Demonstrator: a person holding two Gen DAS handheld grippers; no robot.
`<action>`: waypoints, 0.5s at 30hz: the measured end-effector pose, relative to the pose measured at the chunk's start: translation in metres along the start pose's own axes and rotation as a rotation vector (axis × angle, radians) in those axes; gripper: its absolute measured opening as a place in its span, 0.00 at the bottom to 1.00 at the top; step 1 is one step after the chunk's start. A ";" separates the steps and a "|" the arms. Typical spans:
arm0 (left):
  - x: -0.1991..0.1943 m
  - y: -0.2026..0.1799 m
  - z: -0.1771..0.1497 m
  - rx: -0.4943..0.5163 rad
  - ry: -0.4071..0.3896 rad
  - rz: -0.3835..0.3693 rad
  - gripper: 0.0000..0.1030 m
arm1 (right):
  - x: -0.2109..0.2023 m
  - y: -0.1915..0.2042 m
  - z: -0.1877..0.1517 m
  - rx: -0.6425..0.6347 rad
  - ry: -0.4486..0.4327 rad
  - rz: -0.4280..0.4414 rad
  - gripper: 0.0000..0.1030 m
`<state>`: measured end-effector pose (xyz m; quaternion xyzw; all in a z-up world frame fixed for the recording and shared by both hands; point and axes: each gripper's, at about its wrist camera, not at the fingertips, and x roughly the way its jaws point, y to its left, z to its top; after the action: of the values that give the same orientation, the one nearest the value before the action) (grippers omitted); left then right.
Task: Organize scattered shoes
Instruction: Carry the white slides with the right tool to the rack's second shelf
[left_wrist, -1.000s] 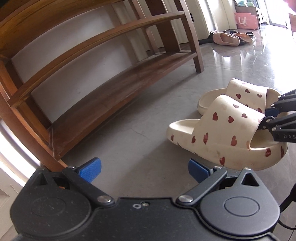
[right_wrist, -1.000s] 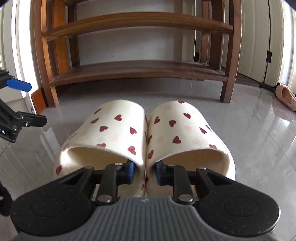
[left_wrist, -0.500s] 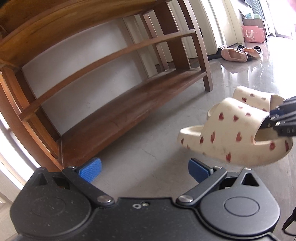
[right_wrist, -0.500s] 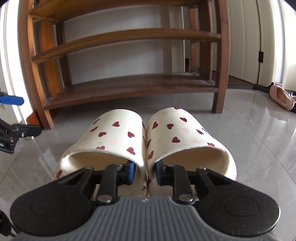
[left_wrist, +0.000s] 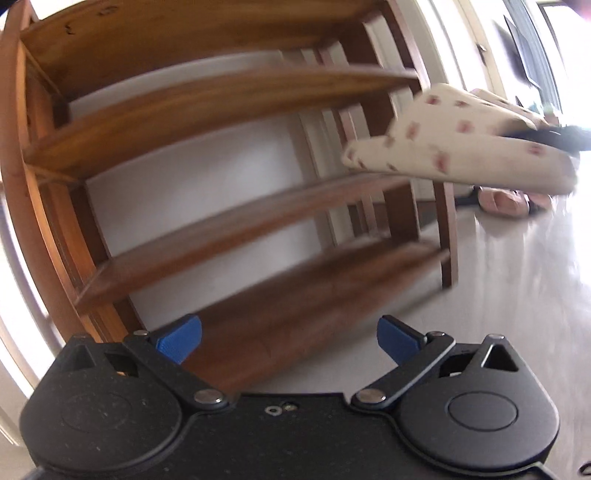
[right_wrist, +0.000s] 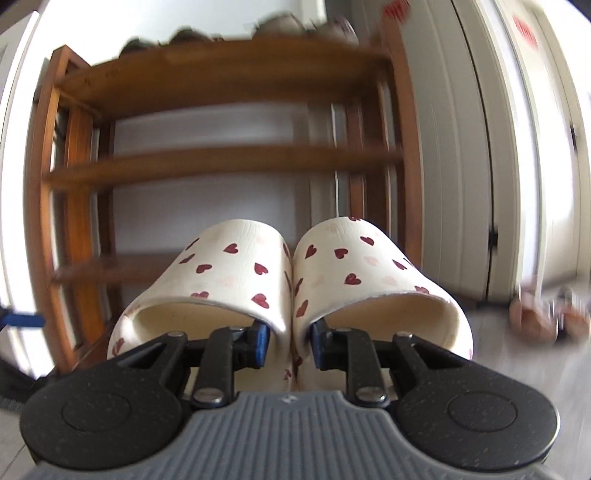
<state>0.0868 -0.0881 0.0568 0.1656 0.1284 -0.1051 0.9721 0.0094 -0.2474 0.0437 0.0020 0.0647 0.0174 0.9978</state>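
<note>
Both heart slippers (right_wrist: 291, 280) are pinched together by their inner walls in the right claw (right_wrist: 287, 339), low in the frame. They look light and squashy, so a firm pinch is needed. The left claw (left_wrist: 289, 338) is wide open and holds nothing.

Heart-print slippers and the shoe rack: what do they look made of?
Heart-print slippers: likely soft moulded foam, matte cream; thick rounded walls, one-piece strap. Shoe rack: wood, reddish-brown with a slight sheen; grain is mostly blurred, so solid or veneer is unclear.

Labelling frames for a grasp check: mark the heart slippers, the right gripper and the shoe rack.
heart slippers (right_wrist: 240, 273), right wrist view, left slipper's strap.
right gripper (right_wrist: 288, 338), right wrist view, between fingertips.
shoe rack (left_wrist: 236, 225), left wrist view, middle shelf.
</note>
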 end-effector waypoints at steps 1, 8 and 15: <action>0.000 0.001 0.002 -0.007 -0.002 0.003 0.99 | 0.014 0.000 0.009 -0.023 -0.011 -0.004 0.25; -0.005 0.012 0.007 -0.039 0.018 0.051 0.99 | 0.159 0.002 0.039 -0.009 0.058 -0.026 0.26; -0.008 0.031 0.005 -0.057 0.057 0.117 0.99 | 0.247 0.023 0.034 -0.077 0.137 -0.085 0.37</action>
<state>0.0882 -0.0601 0.0723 0.1479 0.1492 -0.0399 0.9769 0.2578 -0.2158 0.0455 -0.0404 0.1324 -0.0223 0.9901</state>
